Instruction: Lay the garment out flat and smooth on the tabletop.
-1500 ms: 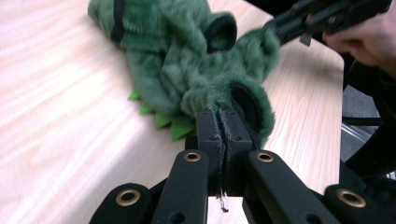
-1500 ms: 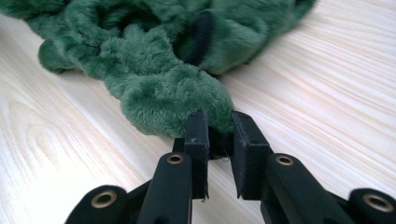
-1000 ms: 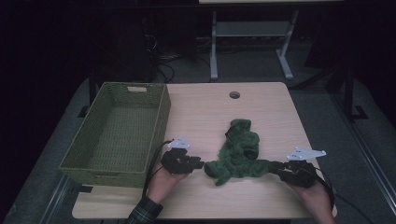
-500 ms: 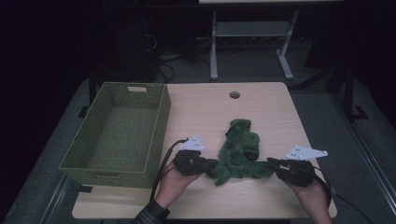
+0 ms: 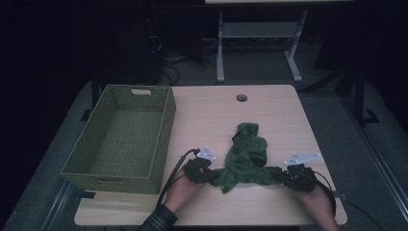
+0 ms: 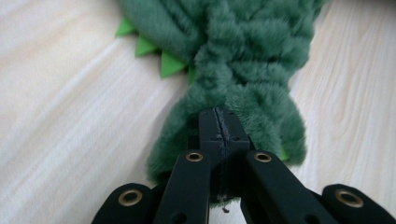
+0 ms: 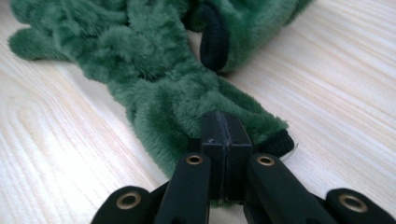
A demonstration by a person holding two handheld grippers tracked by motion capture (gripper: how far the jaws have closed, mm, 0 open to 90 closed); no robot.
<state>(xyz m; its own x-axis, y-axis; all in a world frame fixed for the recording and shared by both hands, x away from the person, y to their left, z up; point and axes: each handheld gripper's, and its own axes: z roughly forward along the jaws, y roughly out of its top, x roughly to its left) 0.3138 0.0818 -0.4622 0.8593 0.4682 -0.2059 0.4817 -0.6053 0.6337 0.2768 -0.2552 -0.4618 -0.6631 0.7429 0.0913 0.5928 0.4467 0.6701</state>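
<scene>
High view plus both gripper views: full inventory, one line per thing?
plush garment: 1, dark green with light green spikes and black cuffs, crumpled on the table's near half, between the grippers
basket: 1, olive green woven, left part of the table, empty
table: 1, light wood, round hole near far edge
stand: 1, white, on the floor behind the table
left gripper: 1, black, shut on the garment's left end
right gripper: 1, black, shut on the garment's right end
</scene>
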